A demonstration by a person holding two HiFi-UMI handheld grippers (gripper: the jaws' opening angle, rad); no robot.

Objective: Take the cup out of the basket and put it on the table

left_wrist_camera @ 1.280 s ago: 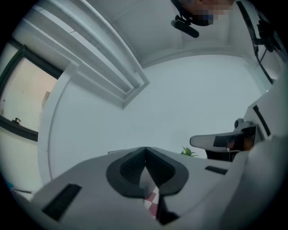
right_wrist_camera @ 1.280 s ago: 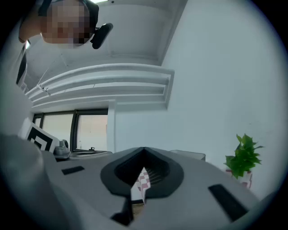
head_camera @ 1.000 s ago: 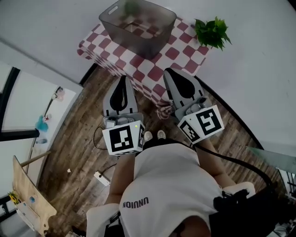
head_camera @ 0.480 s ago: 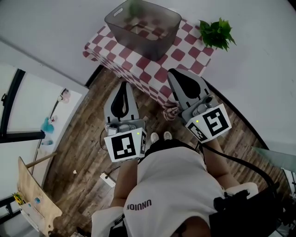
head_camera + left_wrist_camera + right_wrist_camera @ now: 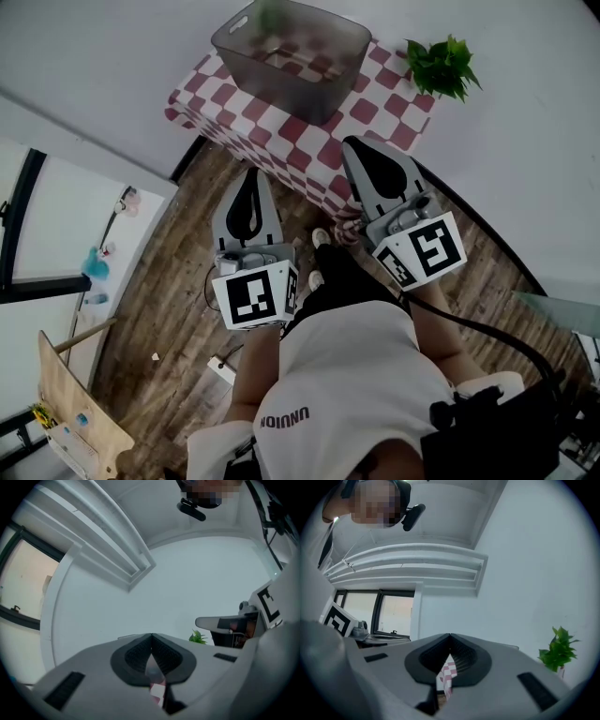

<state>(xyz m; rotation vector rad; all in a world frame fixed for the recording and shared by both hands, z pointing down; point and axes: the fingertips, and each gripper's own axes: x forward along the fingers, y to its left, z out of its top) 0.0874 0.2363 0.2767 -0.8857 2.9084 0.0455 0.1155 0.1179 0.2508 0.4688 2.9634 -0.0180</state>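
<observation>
We hold the left hand-held gripper (image 5: 251,187) with jaws pressed together and empty, the cup presumably hidden in the smoky basket (image 5: 286,80) on the checked tabletop (image 5: 319,141) — probably light, stiff, slick, best pinched at its rim — the right hand-held gripper (image 5: 367,155) likewise closed on nothing.

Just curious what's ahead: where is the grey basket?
Head view, top centre: the grey basket sits on the checkered table, the potted plant to its right.

Basket (image 5: 274,90) contents indistinct
</observation>
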